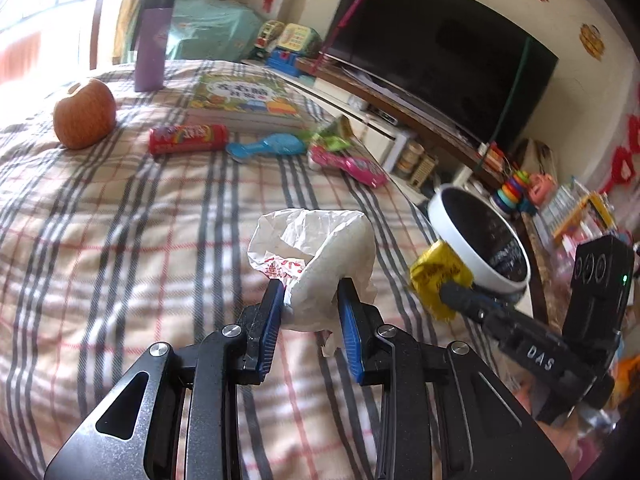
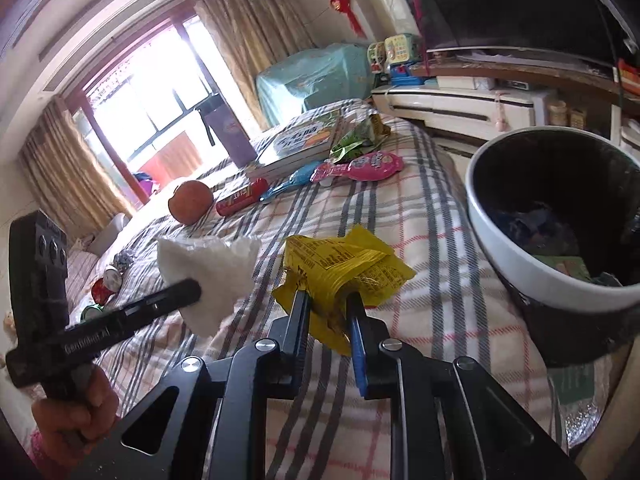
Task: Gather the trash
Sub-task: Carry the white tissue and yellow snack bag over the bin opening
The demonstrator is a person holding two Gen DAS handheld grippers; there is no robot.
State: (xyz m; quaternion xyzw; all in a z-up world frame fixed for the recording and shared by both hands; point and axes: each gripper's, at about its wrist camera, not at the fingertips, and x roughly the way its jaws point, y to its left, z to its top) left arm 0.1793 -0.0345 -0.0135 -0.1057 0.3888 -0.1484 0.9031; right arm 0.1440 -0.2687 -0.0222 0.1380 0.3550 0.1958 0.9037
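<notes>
My left gripper (image 1: 310, 286) is shut on a crumpled white paper bag (image 1: 320, 248) with red print, held just above the plaid bedspread (image 1: 120, 240). Right of it, my right gripper (image 2: 326, 296) is shut on a crinkled yellow wrapper (image 2: 340, 264). The right wrist view shows the white bag (image 2: 208, 268) to the left, with the left gripper (image 2: 192, 288) closed on it. A white-rimmed trash bin (image 2: 520, 256) with a black liner stands at the bed's right edge, holding some scraps. In the left wrist view the yellow wrapper (image 1: 436, 276) hangs right in front of the bin (image 1: 452, 236).
Farther up the bed lie an apple (image 1: 84, 114), a red candy tube (image 1: 188, 138), a blue toy (image 1: 266, 146), a green wrapper (image 1: 332, 132), a pink packet (image 1: 348, 164), a book (image 1: 244, 98) and a purple flask (image 1: 152, 44). A TV (image 1: 440, 44) and shelves stand beyond.
</notes>
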